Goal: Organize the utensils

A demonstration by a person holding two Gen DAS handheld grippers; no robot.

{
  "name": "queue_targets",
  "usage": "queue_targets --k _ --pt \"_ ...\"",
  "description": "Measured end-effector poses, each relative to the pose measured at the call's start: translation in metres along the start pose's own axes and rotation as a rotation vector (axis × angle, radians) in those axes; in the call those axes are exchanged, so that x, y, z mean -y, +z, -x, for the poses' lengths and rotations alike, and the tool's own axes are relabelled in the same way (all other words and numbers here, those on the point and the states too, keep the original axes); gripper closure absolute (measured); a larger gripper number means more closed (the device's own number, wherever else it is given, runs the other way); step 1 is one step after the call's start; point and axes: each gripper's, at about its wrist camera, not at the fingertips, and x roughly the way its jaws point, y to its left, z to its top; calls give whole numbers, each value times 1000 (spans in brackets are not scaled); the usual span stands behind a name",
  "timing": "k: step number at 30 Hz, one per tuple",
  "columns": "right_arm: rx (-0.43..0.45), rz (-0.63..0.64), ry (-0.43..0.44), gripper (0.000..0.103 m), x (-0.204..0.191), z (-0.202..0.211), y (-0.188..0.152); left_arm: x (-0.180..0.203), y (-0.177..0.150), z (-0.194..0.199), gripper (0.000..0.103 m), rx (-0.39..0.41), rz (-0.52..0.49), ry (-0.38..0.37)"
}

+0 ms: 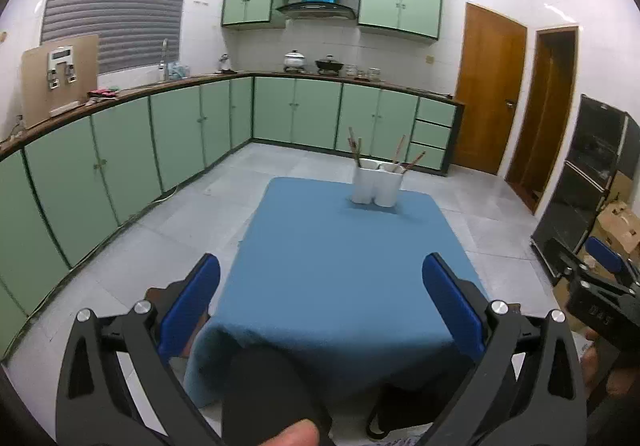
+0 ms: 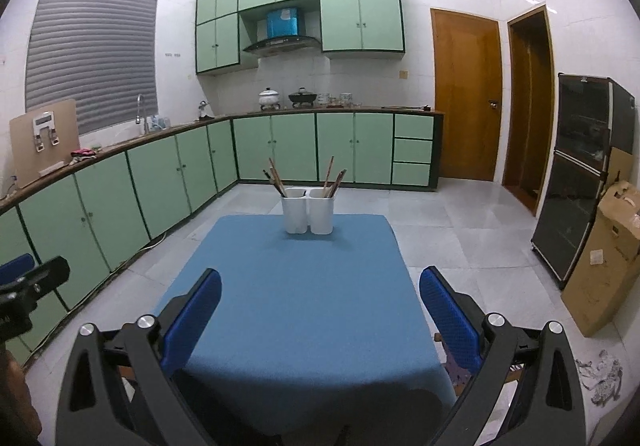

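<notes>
A white two-compartment utensil holder [image 1: 376,184] [image 2: 308,214] stands at the far end of a table covered with a blue cloth [image 1: 340,266] [image 2: 296,286]. Several brown chopsticks [image 1: 354,150] [image 2: 276,178] stick up from its left cup and several more [image 1: 404,156] [image 2: 334,178] from its right cup. My left gripper [image 1: 320,278] is open and empty above the table's near end. My right gripper [image 2: 320,286] is open and empty too, well short of the holder. The right gripper shows at the right edge of the left wrist view [image 1: 600,286].
Green kitchen cabinets [image 2: 160,174] run along the left and back walls, with pots [image 2: 288,96] on the counter. A black cabinet [image 2: 580,174] and a cardboard box [image 2: 604,258] stand on the right. Grey tiled floor surrounds the table.
</notes>
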Motion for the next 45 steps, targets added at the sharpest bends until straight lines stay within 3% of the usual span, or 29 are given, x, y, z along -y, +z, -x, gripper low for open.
queue_targets --k 2,18,22,45 --pt "10 8 11 6 -2 6 -1 -2 -1 3 5 0 -6 36" --pt "28 11 22 6 6 17 -7 3 0 7 5 -7 4 55" --pt "32 11 17 6 5 18 -5 10 -3 10 5 3 -22 94" --pt "45 18 8 6 -2 22 -4 11 2 16 5 35 -11 58"
